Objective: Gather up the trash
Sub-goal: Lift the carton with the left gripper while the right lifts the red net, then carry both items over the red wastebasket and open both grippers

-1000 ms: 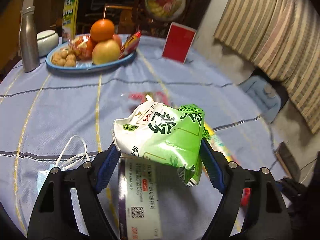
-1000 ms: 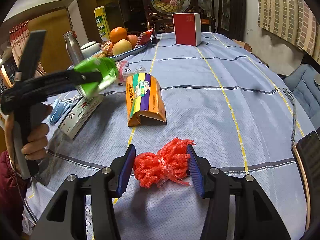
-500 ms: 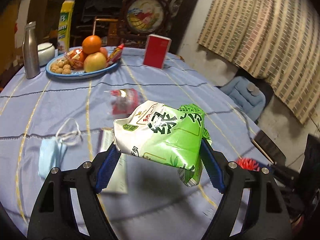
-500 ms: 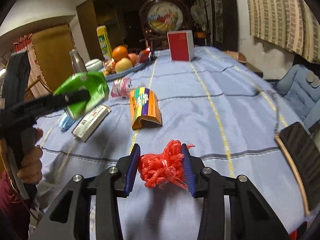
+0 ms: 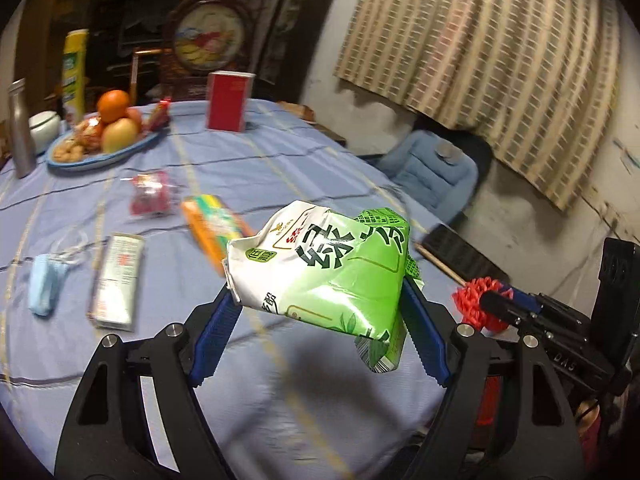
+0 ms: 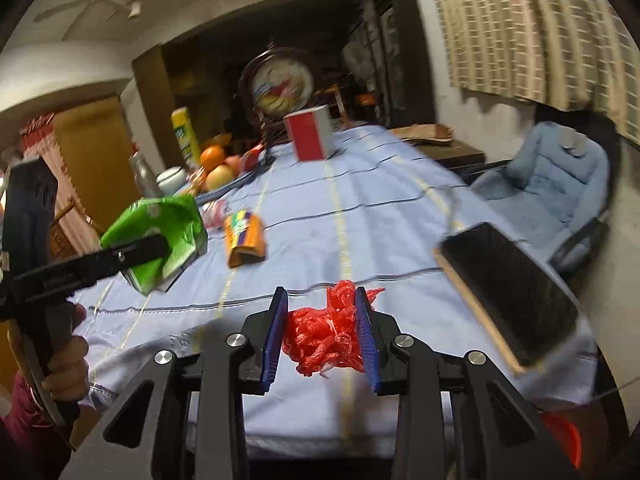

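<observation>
- Left wrist view: our left gripper point(image 5: 320, 320) is clamped on a crumpled green and white carton point(image 5: 324, 268), held up clear of the blue tablecloth point(image 5: 280, 160).
- On the cloth behind: an orange packet point(image 5: 214, 220), a red wrapper point(image 5: 150, 198), a flat white box point(image 5: 118, 276) and a blue face mask point(image 5: 44, 288), all apart from one another.
- A fruit plate point(image 5: 100, 156) and a red box point(image 5: 228, 100) stand at the far side.
- The right gripper point(image 5: 486, 304) shows at the right edge with red netting point(image 5: 474, 300).
- Right wrist view: our right gripper point(image 6: 322, 340) has both pads pressing a bunch of red netting point(image 6: 324, 336), jaws closing further, over the near table edge.
- A hand point(image 6: 70, 360) at left holds the left gripper point(image 6: 148, 248) with the carton point(image 6: 160, 232) above the cloth.
</observation>
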Available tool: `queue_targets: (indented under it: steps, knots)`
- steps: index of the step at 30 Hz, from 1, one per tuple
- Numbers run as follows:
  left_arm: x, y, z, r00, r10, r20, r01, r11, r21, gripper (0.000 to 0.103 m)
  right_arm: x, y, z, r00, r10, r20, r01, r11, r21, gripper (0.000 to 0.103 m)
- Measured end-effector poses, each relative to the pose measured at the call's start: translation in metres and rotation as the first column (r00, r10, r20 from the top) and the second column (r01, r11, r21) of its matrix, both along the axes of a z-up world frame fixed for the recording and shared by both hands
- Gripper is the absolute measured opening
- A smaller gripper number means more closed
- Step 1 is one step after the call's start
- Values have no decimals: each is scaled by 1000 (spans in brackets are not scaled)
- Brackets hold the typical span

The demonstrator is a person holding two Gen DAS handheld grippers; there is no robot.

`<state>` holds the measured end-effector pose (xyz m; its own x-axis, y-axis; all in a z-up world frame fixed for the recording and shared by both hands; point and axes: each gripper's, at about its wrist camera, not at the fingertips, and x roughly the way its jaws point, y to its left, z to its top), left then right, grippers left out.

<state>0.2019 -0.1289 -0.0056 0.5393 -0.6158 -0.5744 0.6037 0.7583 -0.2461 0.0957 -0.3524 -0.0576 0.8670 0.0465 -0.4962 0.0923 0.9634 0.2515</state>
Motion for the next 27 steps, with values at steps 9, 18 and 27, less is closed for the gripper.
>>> queue_targets:
  steps: [9,18,27]
  knots:
    - [-55,-92,-8,979,-202,-23,202,979,3,77,-98,-72,-17,982,-188,-3,187,982,-38,34]
    - [-103,-190,-40,912,-396,-106,401,915,35,77,-134,-159,-140,882,-388,-266,400,916,-9,71]
    - [-126,-269,-89,844,-493,-210,524,842,131,77,-183,-219,-168,816,-511,-271,549,831,84,79]
